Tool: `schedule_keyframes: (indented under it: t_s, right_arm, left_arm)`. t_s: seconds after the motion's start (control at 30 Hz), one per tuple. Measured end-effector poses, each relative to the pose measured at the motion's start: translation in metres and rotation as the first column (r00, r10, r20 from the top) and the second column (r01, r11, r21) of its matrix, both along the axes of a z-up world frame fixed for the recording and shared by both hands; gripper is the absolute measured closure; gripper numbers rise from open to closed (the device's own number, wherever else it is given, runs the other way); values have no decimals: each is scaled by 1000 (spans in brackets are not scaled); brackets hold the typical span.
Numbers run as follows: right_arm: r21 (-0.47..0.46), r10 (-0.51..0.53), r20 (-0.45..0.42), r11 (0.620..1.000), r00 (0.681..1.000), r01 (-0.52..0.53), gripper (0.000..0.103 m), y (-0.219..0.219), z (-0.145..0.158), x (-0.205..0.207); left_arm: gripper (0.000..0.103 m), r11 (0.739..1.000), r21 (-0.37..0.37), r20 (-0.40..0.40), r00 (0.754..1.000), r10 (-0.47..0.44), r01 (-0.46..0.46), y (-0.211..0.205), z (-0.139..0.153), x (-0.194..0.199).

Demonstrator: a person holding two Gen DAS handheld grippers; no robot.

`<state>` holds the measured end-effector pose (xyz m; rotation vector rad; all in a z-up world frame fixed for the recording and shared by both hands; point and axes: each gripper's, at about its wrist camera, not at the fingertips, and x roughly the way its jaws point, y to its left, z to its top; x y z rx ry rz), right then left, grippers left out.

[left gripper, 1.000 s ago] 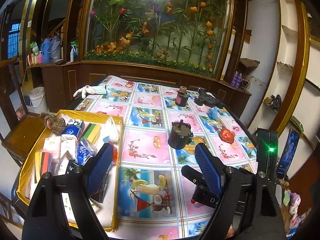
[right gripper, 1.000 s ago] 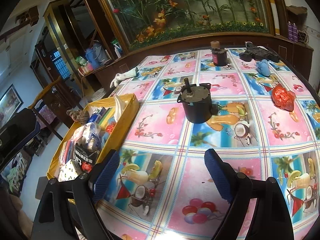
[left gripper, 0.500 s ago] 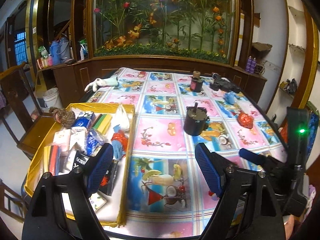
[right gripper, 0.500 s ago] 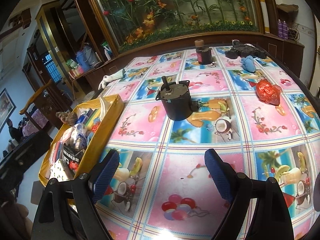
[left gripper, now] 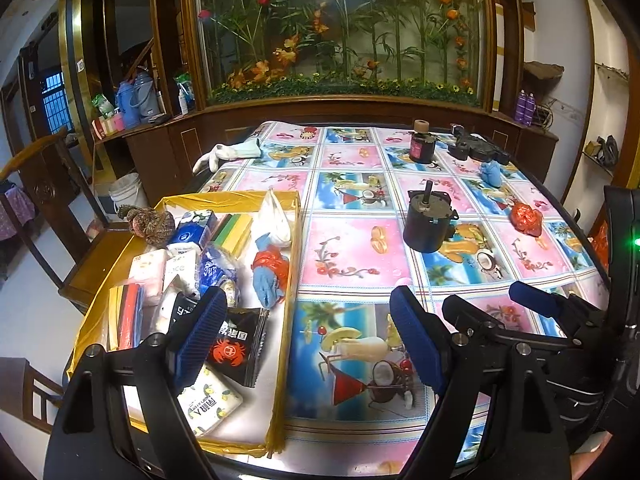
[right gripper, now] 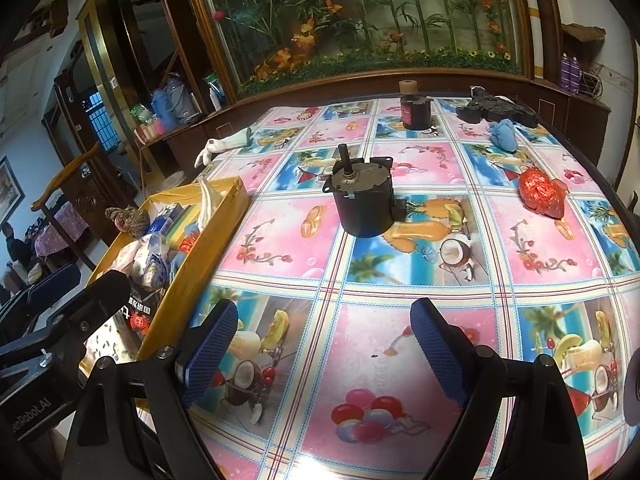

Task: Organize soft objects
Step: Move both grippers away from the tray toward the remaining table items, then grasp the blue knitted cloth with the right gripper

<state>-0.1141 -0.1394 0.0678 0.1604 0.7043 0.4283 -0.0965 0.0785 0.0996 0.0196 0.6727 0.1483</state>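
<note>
A yellow box (left gripper: 236, 200) at the table's left holds several soft items: tissue packs, sponges, a white bag, a red and blue bundle (left gripper: 270, 272). It also shows in the right wrist view (right gripper: 224, 208). A red crumpled bag (right gripper: 542, 192) and a blue soft lump (right gripper: 503, 134) lie at the table's right. A white glove (left gripper: 228, 152) lies at the far left corner. My left gripper (left gripper: 308, 340) is open and empty over the box's right edge. My right gripper (right gripper: 324, 356) is open and empty above the near tablecloth.
A black motor (right gripper: 362, 204) stands mid-table. A dark jar (right gripper: 415, 110) and a black tool (right gripper: 496, 110) sit at the far side. A wooden chair (left gripper: 44, 200) stands left of the table. A wooden cabinet with flowers lies behind.
Both grippers have pulled back and risen a little; the left view has swung so the box sits more central. Both stay open and empty.
</note>
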Motion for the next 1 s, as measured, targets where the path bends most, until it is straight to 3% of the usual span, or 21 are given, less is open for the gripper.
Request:
schedule_keyframes:
  t_s: [0.57,0.73,0.87,1.0]
  right_arm:
    - [4,-4,-30,1000,1000,4,14,-2,-10,9]
    - [5,-50,-20,999,999,50,14,-30,-7,14]
    - [11,-160,-46,987,986,161,14,-85,-7,25]
    - [40,-269,-73,961,960,273,14,-138,-7,39]
  left_arm:
    - [19,1000,-24,-49,999,-21,20,-1,-12,10]
    - [19,984,-145,-83,989,-118,106,1,-10,19]
    - [19,950,-258,-130,968,-214,175,0,-10,39]
    - [19,929,-308,-150,954,-261,206,-6,-10,56]
